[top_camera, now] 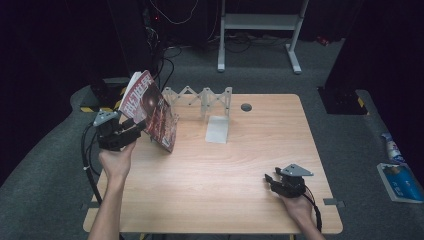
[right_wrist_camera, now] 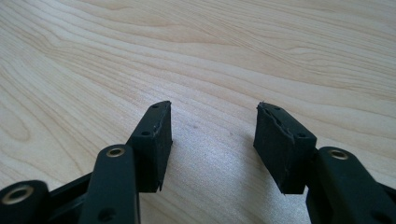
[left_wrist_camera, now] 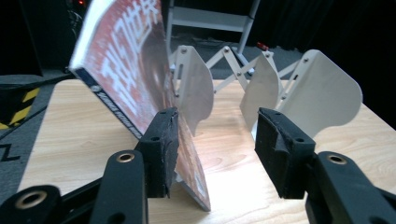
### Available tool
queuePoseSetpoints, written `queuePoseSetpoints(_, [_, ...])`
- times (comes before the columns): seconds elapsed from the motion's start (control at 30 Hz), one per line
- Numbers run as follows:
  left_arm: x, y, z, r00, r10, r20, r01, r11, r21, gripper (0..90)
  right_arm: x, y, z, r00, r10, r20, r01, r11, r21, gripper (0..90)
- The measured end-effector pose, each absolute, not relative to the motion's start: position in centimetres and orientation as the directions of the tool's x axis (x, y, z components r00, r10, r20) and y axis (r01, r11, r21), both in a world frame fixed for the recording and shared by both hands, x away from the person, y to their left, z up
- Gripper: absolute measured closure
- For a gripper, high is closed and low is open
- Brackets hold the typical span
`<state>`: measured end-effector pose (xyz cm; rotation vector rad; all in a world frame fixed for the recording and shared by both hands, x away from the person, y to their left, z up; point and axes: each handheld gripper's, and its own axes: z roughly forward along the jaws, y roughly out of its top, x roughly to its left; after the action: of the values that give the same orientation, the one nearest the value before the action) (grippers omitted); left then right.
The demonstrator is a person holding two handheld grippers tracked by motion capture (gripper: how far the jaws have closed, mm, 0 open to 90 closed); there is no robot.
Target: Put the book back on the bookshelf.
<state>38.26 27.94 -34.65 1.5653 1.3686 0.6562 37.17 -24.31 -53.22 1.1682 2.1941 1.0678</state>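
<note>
One magazine (left_wrist_camera: 135,79) against left gripper's (left_wrist_camera: 215,140) inner jaw.

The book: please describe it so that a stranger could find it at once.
Look at the wooden table, far left corner. There the book stands tilted on its lower edge, touching the left gripper, beside a white folding rack. Its red cover with large white characters sets it apart.

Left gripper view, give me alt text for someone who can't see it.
A tilted red book leans against the left jaw pad of the open left gripper, its lower corner near the wooden table. Behind stands a white accordion book rack.
</note>
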Motion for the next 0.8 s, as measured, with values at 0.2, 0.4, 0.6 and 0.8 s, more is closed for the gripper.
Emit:
queuePoseSetpoints(0.2, [38.2,27.3,-34.6,0.26,0.95,-0.175,0.46,0.037,0.887,48.8,37.2,-24.3,-53.2,-0.551,0.834,-0.018,0.501,0.348,0.793,46.3])
queuePoseSetpoints(0.4, [38.1,26.6,-34.6,0.287,0.941,-0.177,0.461,0.027,0.887,48.5,37.2,-24.3,-53.2,-0.551,0.834,-0.018,0.501,0.348,0.793,46.3])
queuePoseSetpoints(0.6, [38.1,25.7,-34.6,0.316,0.932,-0.176,0.463,0.01,0.886,48.3,37.2,-24.3,-53.2,-0.551,0.834,-0.018,0.501,0.348,0.793,46.3])
queuePoseSetpoints(0.8, [38.1,25.2,-34.7,0.335,0.927,-0.169,0.474,-0.011,0.881,48.0,37.2,-24.3,-53.2,-0.549,0.836,-0.016,0.504,0.346,0.791,46.3])
